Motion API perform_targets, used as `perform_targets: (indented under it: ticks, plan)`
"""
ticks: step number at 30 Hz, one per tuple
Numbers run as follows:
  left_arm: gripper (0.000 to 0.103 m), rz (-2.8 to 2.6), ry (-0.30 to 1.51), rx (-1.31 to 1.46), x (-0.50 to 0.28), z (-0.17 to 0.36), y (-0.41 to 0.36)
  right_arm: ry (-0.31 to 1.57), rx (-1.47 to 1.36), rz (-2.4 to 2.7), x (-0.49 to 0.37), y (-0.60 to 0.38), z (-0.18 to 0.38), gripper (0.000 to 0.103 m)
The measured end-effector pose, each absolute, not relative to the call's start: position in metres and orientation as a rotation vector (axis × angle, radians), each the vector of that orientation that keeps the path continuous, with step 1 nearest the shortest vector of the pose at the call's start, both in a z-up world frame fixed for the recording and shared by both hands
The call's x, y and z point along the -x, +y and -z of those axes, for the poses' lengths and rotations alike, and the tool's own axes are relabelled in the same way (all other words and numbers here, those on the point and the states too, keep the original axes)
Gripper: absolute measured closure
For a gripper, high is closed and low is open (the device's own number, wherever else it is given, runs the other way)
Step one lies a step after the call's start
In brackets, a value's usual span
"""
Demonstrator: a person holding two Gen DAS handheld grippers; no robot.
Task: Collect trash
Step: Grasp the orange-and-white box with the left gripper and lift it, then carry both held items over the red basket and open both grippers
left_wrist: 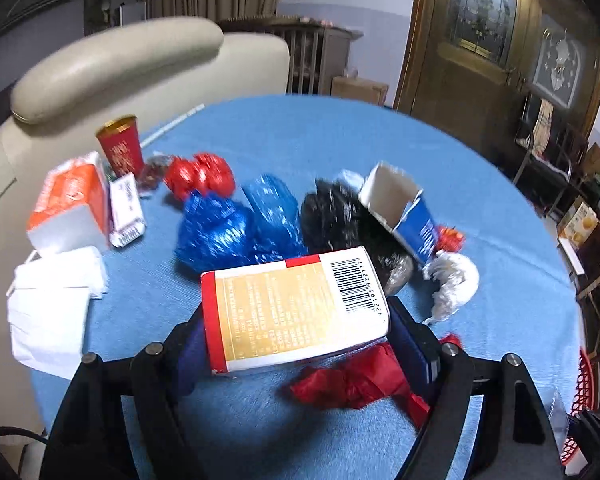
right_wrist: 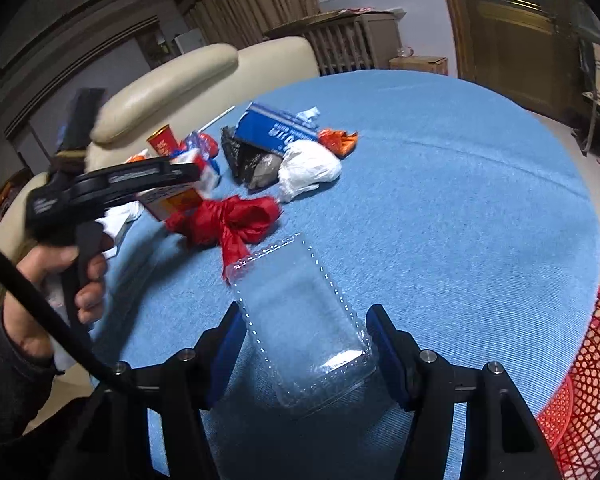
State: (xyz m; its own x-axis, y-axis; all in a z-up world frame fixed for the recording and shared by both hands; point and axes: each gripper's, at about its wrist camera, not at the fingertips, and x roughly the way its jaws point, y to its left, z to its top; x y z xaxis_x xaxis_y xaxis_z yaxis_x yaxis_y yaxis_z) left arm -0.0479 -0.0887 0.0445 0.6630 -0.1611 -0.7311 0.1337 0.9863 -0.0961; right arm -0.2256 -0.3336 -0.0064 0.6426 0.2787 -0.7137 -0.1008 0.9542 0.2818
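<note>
The yellow-and-red carton sits squarely between the left gripper fingers, barcode end toward two o'clock, both blue pads against its short sides: the left tongs are pinching it, lifted a little over the blue tablecloth. Just under it at five o'clock lies the red crumpled bag, knotted, flat on the cloth.

Over on the other side, the right gripper has the clear plastic tray between its fingers. The pad at three o'clock touches the tray's edge; at nine o'clock contact is hard to make out through the clear plastic, but the tray hangs tilted off the cloth, so those tongs are pinching it too.

Beyond the carton, at twelve o'clock, the pile: two blue foil bags, a black bag just beside them at two o'clock, and a torn blue-and-white box leaning on the black bag. A white crumpled bag lies at three o'clock of the carton. Further back at eleven o'clock, a red foil wrapper and a red paper cup standing upright. At ten o'clock, an orange-and-white carton, and white paper near the table's edge at nine o'clock.

From the right wrist view, a person's hand grips the left tool's handle at nine o'clock. A red mesh basket shows off the table's edge at four o'clock.
</note>
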Motion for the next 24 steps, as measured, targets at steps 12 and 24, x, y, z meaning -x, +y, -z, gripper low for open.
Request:
perform_targets:
  ticks: [12, 24]
  plan:
    - [0.021, 0.358, 0.767, -0.002, 0.094, -0.076, -0.139, 0.763, -0.326, -0.003, 0.263, -0.382, -0.010, 0.038]
    - [0.021, 0.704, 0.755, -0.149, 0.154, -0.087, -0.259, 0.757, -0.390, 0.357, 0.323, -0.495, 0.002, 0.037]
